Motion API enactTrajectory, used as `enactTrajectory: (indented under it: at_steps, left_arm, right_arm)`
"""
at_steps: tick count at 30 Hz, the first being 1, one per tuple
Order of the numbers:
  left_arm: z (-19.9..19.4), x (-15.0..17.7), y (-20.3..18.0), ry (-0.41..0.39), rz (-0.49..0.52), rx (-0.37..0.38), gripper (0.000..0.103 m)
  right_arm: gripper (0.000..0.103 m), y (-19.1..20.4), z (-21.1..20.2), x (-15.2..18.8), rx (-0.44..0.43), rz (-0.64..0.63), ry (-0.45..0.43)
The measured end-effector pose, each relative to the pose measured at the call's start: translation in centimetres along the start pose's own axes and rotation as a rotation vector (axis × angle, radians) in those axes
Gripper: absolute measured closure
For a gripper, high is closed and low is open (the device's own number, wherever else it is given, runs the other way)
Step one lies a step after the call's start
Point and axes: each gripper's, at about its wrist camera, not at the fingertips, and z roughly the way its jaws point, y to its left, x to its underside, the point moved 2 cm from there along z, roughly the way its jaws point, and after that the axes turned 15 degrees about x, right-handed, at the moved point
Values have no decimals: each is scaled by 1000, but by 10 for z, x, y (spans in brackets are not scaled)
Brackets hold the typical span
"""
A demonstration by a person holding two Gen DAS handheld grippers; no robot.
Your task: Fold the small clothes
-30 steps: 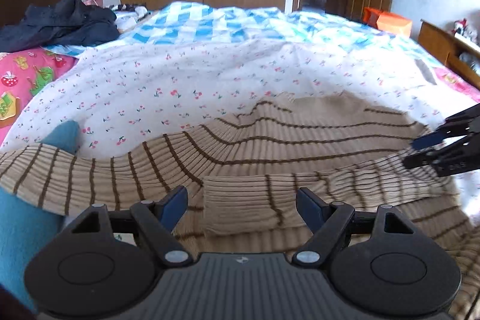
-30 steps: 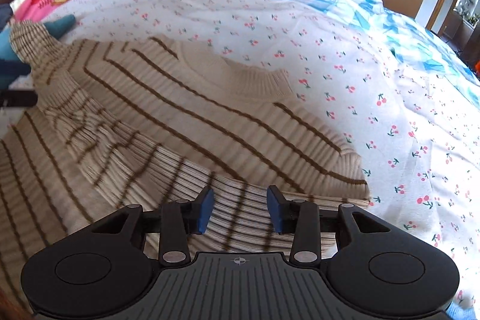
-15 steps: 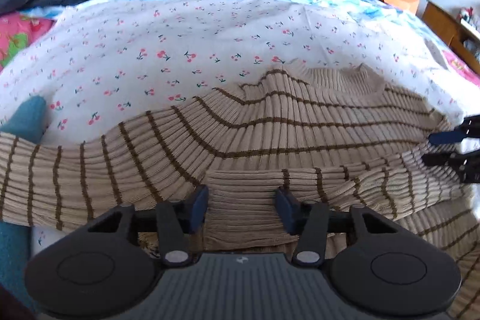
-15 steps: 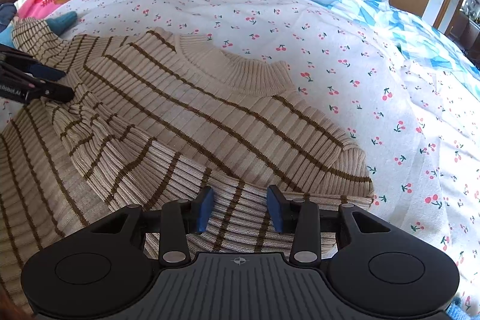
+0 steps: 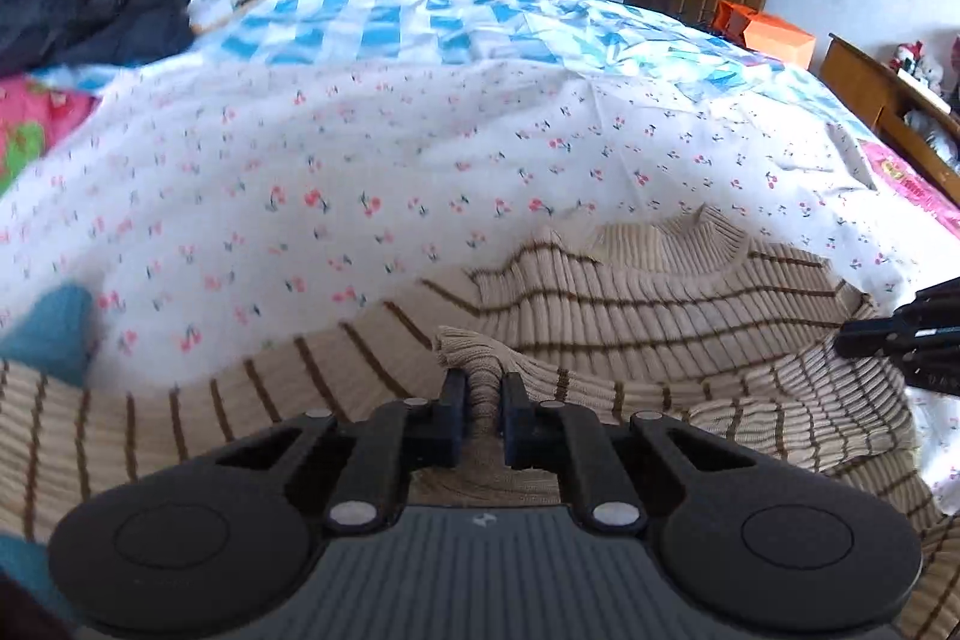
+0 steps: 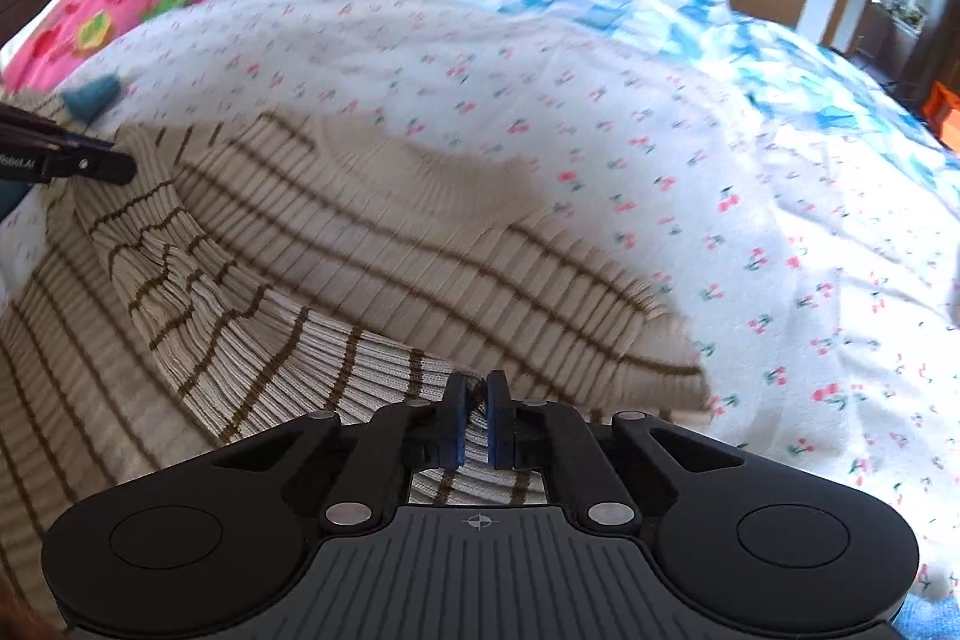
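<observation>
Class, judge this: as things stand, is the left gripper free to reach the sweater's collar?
Probably not yet: the left gripper is shut on a sleeve cuff of the sweater. The collar lies uncovered beyond it.

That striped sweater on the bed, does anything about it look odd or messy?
Somewhat. The sweater lies rumpled rather than flat: one sleeve is bunched in wavy folds across the body, and each gripper, left and right, pinches up a ridge of knit. No damage shows.

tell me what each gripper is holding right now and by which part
Both hold the striped sweater. The left gripper pinches a bunched ribbed cuff or edge; the right gripper is shut on the knit edge nearest it. Which hem or sleeve cannot be told.
</observation>
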Motion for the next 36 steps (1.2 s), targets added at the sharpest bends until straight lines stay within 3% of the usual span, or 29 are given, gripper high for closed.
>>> enactTrajectory:
  at_steps: [10,16,19,21,24,27,31,34,36]
  left_arm:
    - [20,19,15,44,-13,-53,84]
    - [-8,19,12,-23,-17,-67,78]
    - [-23,22,5,-61,-6,-84,78]
    - [-29,24,-3,-82,2,-53,78]
    - [-19,31,-17,-47,25,-5,78]
    - [12,43,-15,70,4,-17,78]
    - [9,47,-23,66,37,-38,78]
    - [7,49,-20,76,13,-39,77]
    - [-1,50,-14,63,-25,-31,77]
  right_arm:
    - [98,10,19,3,39,31,25]
    - [89,-21,-23,6,53,201,-58]
    - [89,-25,-44,23,30,262,-50]
    - [89,-20,-53,38,7,272,-35]
    - [89,-8,-46,61,6,277,34]
    - [92,-7,-29,76,56,280,80]
    - [96,-20,-29,78,58,356,100]
    - [95,-18,-31,76,66,339,95]
    - [90,-16,-39,75,63,351,71]
